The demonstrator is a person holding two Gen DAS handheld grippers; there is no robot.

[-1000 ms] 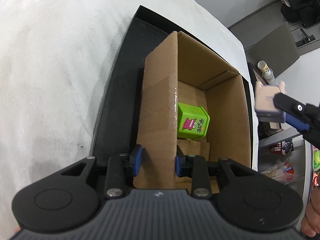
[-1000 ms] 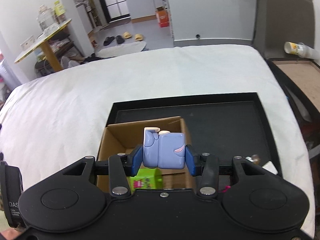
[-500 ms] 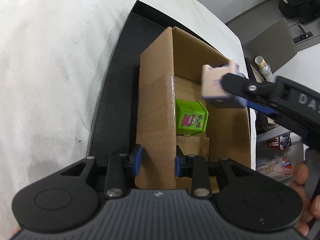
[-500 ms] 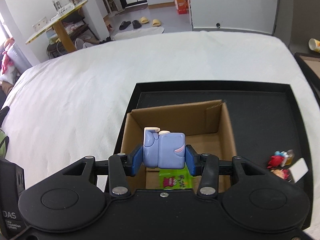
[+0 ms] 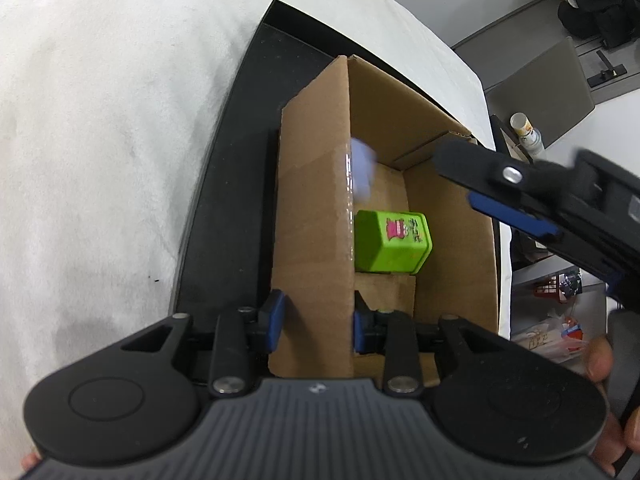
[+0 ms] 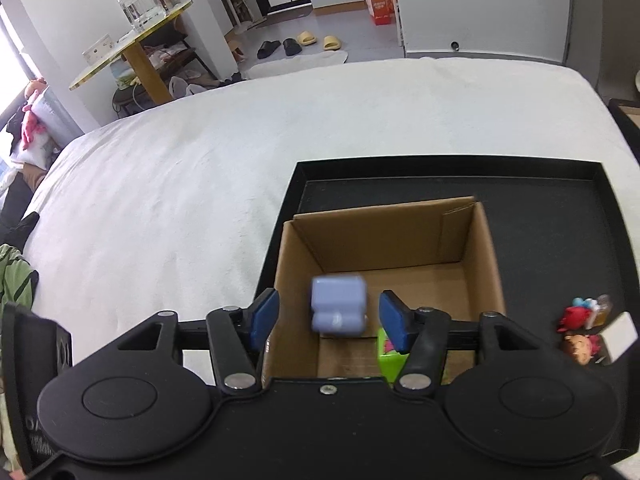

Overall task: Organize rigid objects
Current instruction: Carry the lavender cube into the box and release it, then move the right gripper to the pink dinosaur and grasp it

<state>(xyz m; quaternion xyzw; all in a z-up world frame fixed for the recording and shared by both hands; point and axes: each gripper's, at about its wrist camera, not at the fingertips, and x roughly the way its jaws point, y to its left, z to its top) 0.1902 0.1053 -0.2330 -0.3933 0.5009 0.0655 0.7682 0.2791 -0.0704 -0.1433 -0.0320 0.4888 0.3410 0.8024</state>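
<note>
An open cardboard box stands on a black tray. My left gripper is shut on the box's near left wall. A green toy box lies inside. My right gripper is open above the box; it also shows in the left wrist view. A blurred blue block toy is loose between the right fingers, falling into the box.
The tray lies on a white cloth-covered surface. Small figurines and a white card lie on the tray right of the box. A bottle and furniture stand beyond the surface's edge.
My right gripper moved over the box and opened. The blue block toy left its fingers and is dropping into the box. The left gripper kept its hold on the wall.
</note>
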